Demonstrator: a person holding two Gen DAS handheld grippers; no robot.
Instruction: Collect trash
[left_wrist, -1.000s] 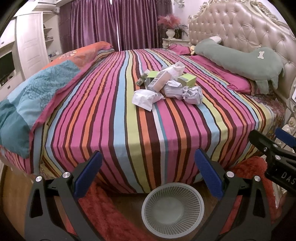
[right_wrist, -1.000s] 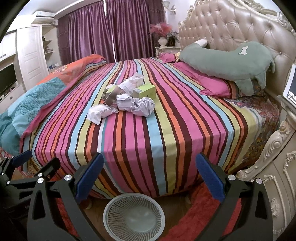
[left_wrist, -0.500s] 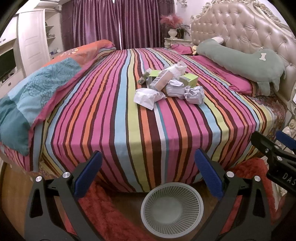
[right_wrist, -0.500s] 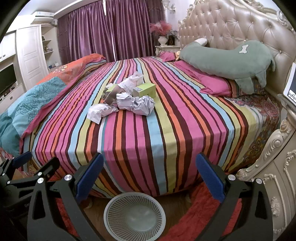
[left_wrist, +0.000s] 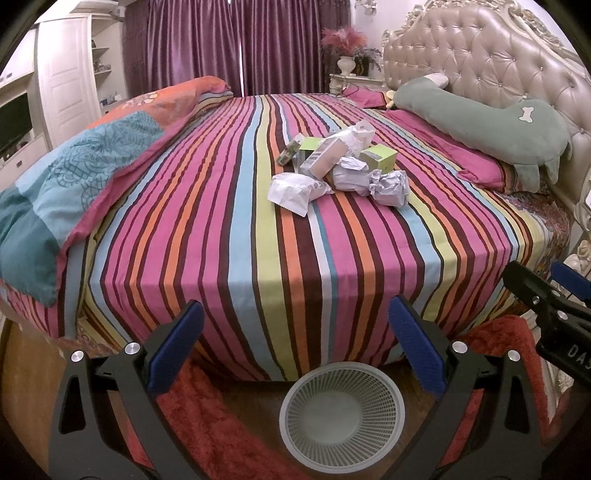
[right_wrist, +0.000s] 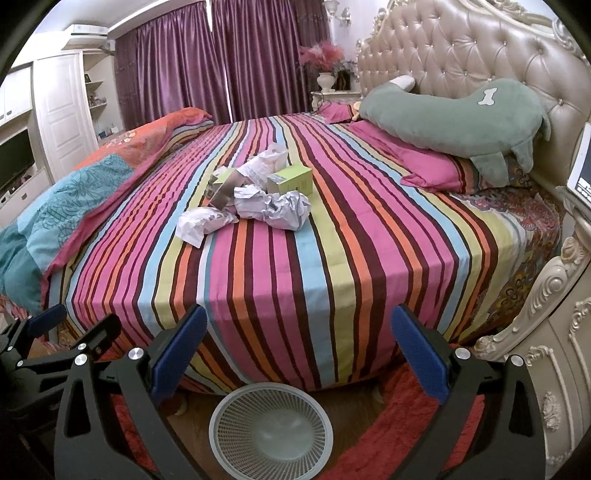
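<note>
A pile of trash lies mid-bed on the striped bedspread (left_wrist: 236, 229): a white wrapper (left_wrist: 295, 189), crumpled paper balls (left_wrist: 389, 186), a pinkish carton (left_wrist: 325, 158) and a green box (left_wrist: 378, 157). The right wrist view shows the same wrapper (right_wrist: 205, 223), crumpled paper (right_wrist: 286, 208) and green box (right_wrist: 291, 180). A white mesh wastebasket (left_wrist: 341, 411) (right_wrist: 270, 430) stands empty on the floor at the bed's foot. My left gripper (left_wrist: 295, 354) and right gripper (right_wrist: 297, 360) both hover open above the basket, well short of the trash, holding nothing.
A green dog-shaped pillow (left_wrist: 487, 122) and pink pillows lie by the tufted headboard (left_wrist: 491, 55). A teal and orange quilt (left_wrist: 74, 177) is bunched on the bed's left. A red shaggy rug (left_wrist: 207, 413) covers the floor. An ornate cream nightstand (right_wrist: 554, 350) stands at right.
Both views have shifted slightly: the grippers rose a little, so the bed and trash pile sit lower and closer. Both grippers stay open and empty.
</note>
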